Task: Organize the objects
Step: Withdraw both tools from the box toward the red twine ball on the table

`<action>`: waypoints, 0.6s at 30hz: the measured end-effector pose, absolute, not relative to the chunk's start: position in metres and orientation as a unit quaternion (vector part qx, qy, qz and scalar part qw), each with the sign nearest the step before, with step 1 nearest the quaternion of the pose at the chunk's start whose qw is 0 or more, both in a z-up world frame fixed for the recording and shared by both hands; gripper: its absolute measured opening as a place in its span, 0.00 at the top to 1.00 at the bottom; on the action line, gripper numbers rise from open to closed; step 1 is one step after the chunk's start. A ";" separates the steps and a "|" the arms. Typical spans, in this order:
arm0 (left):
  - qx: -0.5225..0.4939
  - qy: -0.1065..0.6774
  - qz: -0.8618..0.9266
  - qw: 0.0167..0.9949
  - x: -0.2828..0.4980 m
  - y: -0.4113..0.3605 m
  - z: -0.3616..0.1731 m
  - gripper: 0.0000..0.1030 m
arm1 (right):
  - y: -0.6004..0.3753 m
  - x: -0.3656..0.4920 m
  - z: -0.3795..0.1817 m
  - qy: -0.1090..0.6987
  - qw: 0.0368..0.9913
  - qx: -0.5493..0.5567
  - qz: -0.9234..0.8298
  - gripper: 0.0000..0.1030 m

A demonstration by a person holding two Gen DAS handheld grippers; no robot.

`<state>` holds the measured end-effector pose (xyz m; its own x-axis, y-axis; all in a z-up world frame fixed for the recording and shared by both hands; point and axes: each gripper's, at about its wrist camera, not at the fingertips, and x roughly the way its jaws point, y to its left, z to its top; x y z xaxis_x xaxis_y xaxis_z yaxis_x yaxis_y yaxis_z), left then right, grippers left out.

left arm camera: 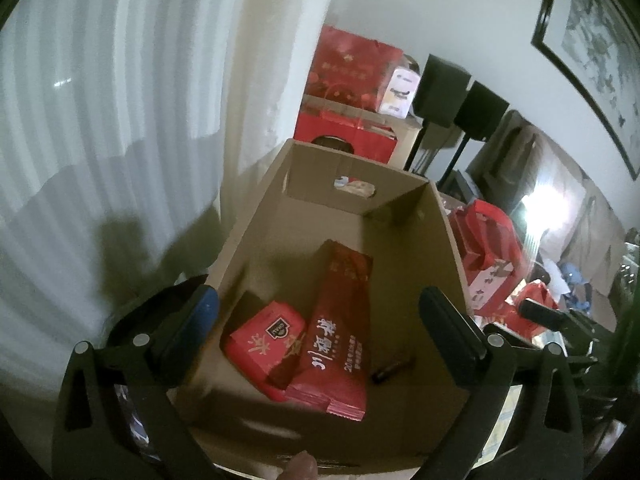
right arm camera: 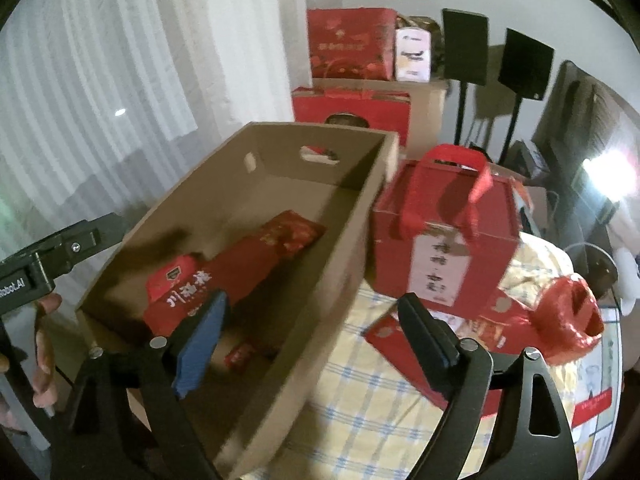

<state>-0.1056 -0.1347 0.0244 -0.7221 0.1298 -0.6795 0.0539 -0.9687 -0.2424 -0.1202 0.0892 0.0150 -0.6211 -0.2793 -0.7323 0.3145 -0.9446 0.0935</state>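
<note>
My left gripper (left arm camera: 320, 312) hangs over the open cardboard box (left arm camera: 256, 216), jaws spread wide, nothing between them. Right gripper (right arm camera: 310, 332) also wide open and empty, straddling the box's near right wall (right arm camera: 320, 300): its blue-padded finger (right arm camera: 198, 354) sits inside the box, the black finger (right arm camera: 428, 340) outside over the checked cloth (right arm camera: 360, 408).

Inside the box: a long red packet with white Chinese lettering (left arm camera: 336, 328) lies on the bottom, lengthwise. A smaller red packet with a dark badge logo (left arm camera: 264, 340) lies just beside it on the left, its edge tucked under the long one. A small dark item (left arm camera: 394, 370) lies on the box floor right of the long packet, too blurred to name. In the right wrist view a small red item (right arm camera: 242, 356) shows low in the box near the blue pad, also blurred.

Outside the box, touching or just beside its right wall, a red gift box with a red ribbon handle and white label (right arm camera: 436, 240) stands upright on the cloth. A red plastic bag (right arm camera: 568, 320) lies right of it, and a flat red packet (right arm camera: 384, 334) lies in front of it, partly behind my black finger.

Behind the box: stacked red gift cartons (right arm camera: 348, 44), a white carton (right arm camera: 414, 54), two black speakers on stands (right arm camera: 466, 46). White curtain (left arm camera: 100, 100) on the left.

My left hand's fingers (right arm camera: 44, 344) show at the right view's left edge, holding the left gripper's body.
</note>
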 end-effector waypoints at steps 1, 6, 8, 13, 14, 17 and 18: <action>-0.372 -0.121 0.920 0.019 -0.105 -0.133 0.025 0.02 | 0.094 -0.119 0.016 0.020 0.162 0.403 -0.901 0.07; -0.370 -0.112 0.922 0.024 -0.101 -0.121 0.029 0.02 | 0.113 -0.112 0.018 0.013 0.143 0.400 -0.905 0.02; -0.369 -0.109 0.923 0.030 -0.099 -0.115 0.030 0.02 | 0.119 -0.109 0.020 0.015 0.135 0.398 -0.907 0.01; -0.369 -0.098 0.923 0.043 -0.096 -0.098 0.032 0.02 | 0.137 -0.101 0.023 0.007 0.118 0.396 -0.911 0.01; -0.370 -0.098 0.923 0.047 -0.096 -0.094 0.033 0.02 | 0.140 -0.100 0.024 0.006 0.114 0.395 -0.912 0.01; -0.367 -0.091 0.924 0.052 -0.094 -0.083 0.036 0.02 | 0.152 -0.096 0.026 -0.002 0.107 0.392 -0.914 0.01; -0.366 -0.088 0.925 0.052 -0.094 -0.080 0.036 0.02 | 0.156 -0.095 0.027 -0.005 0.105 0.392 -0.914 0.01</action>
